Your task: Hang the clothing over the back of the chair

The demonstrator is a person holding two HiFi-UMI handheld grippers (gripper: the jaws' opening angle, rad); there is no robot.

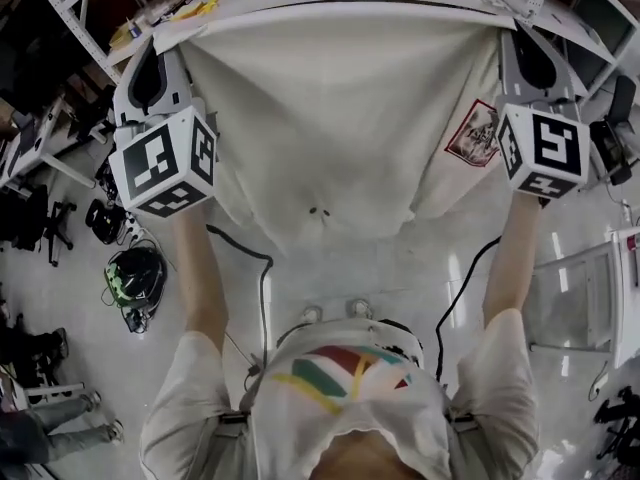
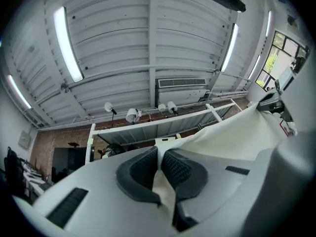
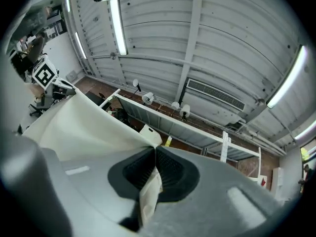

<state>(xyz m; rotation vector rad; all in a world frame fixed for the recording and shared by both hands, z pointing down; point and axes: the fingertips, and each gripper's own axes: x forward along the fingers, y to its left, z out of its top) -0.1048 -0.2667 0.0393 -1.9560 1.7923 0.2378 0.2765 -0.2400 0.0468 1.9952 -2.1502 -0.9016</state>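
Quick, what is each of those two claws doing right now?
Left gripper: closed on the cream fabric shirt.
Right gripper: closed on the same shirt.

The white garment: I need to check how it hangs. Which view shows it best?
The head view: the white garment hangs spread between the left gripper and right gripper. Each gripper view shows only the edge pinched in its jaws and some cloth beyond.

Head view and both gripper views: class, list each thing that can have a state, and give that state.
white garment: held up, spread wide, hanging unfolded.
left hand-held gripper: shut on the white garment's edge.
right hand-held gripper: shut on the white garment's other edge.
ceiling lights: on.
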